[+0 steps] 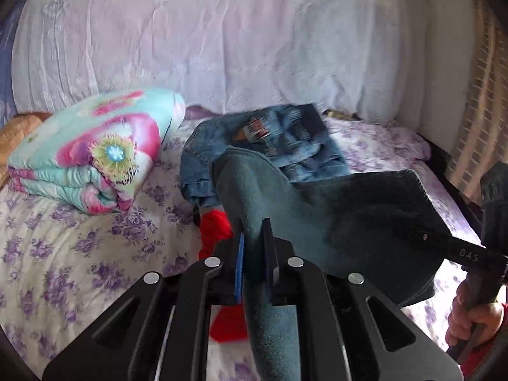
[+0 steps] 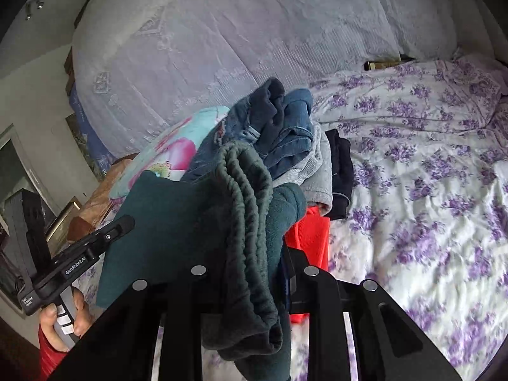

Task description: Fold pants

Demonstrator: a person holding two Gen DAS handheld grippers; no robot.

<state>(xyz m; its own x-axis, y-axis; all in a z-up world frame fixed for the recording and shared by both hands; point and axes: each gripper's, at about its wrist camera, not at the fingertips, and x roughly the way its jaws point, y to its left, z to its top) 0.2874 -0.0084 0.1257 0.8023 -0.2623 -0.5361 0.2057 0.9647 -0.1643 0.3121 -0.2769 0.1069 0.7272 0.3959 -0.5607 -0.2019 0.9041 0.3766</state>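
Teal fleece pants [image 1: 349,222] held off a bed [image 1: 63,254] between two hand-held grippers.

Left wrist view: the left hand-held gripper [image 1: 254,247] is clenched on a fold of the pants, its blue pad and its black finger pressing the fabric from either side. From this grip the cloth spreads to the right, where the right hand-held gripper [image 1: 438,238] grasps its far edge; a hand [image 1: 473,320] wraps that tool's handle at the right margin.

Right wrist view: the right hand-held gripper [image 2: 270,254] grips the bunched, gathered waistband of the pants [image 2: 241,222], with ridged fabric filling the space between its fingers. To the left, the left hand-held gripper [image 2: 117,225] pinches a flat panel of the same garment, its handle held by a hand [image 2: 63,320].

Surroundings: the bed carries a white sheet printed with purple flowers. Beyond the lifted pants lies a heap of blue jeans [image 1: 279,146]; in the right wrist view, grey [image 2: 314,171] and dark navy [image 2: 341,174] garments lie to its right. A red garment [image 1: 216,231] lies under the near edge of the pants. A folded floral quilt [image 1: 95,152] sits at the left of the bed. A pale embroidered cover [image 1: 222,38] rises along the far side.
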